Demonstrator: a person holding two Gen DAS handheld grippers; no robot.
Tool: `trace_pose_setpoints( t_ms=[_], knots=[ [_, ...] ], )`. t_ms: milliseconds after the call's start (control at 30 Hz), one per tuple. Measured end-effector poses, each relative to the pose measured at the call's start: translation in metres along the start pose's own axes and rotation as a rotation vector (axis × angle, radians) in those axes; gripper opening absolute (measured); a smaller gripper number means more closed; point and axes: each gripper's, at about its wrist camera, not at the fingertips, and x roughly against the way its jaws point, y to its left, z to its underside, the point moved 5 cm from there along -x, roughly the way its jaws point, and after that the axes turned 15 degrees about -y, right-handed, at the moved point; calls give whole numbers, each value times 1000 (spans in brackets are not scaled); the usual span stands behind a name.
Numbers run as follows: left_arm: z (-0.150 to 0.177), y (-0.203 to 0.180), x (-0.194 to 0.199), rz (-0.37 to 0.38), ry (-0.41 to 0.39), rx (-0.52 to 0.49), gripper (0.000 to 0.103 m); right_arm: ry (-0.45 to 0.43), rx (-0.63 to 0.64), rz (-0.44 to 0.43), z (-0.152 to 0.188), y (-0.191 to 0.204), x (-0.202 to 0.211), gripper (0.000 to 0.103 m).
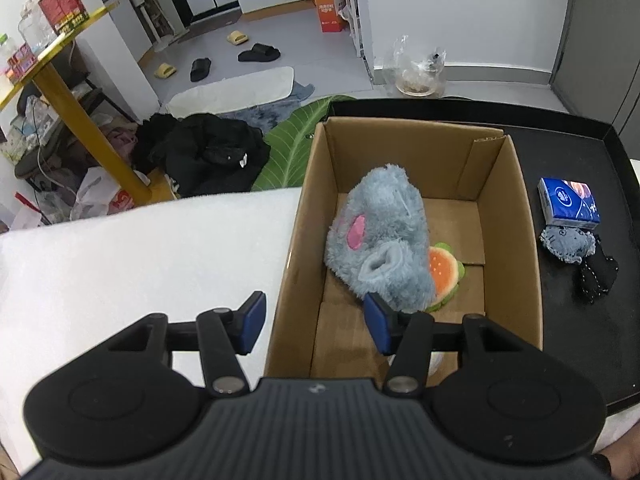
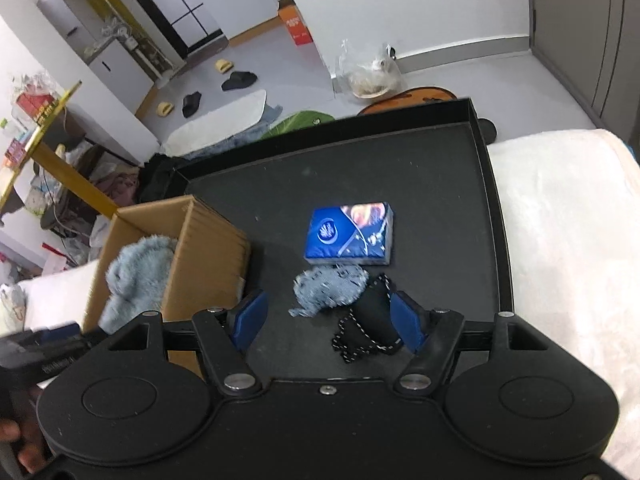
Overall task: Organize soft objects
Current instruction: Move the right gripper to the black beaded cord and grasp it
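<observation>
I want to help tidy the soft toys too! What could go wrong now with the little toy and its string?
The right gripper is open over the small denim toy on the black tray. Its beaded cord lies loose and might snag on a finger. The blue tissue pack touches the toy, so it could get nudged or grabbed along. The cardboard box already holds a big grey plush, so the toy may land on top and roll.

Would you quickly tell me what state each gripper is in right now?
Left gripper: open, holding nothing.
Right gripper: open, nothing gripped.
</observation>
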Motion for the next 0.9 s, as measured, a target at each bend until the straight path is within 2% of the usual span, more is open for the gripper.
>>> trace_pose_setpoints(
  t_ms=[267,567,667,767,900],
  knots=[
    [0,-6,1,-32,1,-35,53,51,64,47,18,-10,-19,66],
    [1,-6,-2,-71,24,-34,54,86,160,74,34,-14,-40,59],
    [1,-9,-3,-83,38,-55,54,82,188,89,35,-14,-44,53],
    [1,-12,-3,-92,44,-73,54,81,206,97,36,-16,-45,38],
    [2,-11,-1,-97,52,-68,55,80,187,88,36,-21,-42,28]
  ],
)
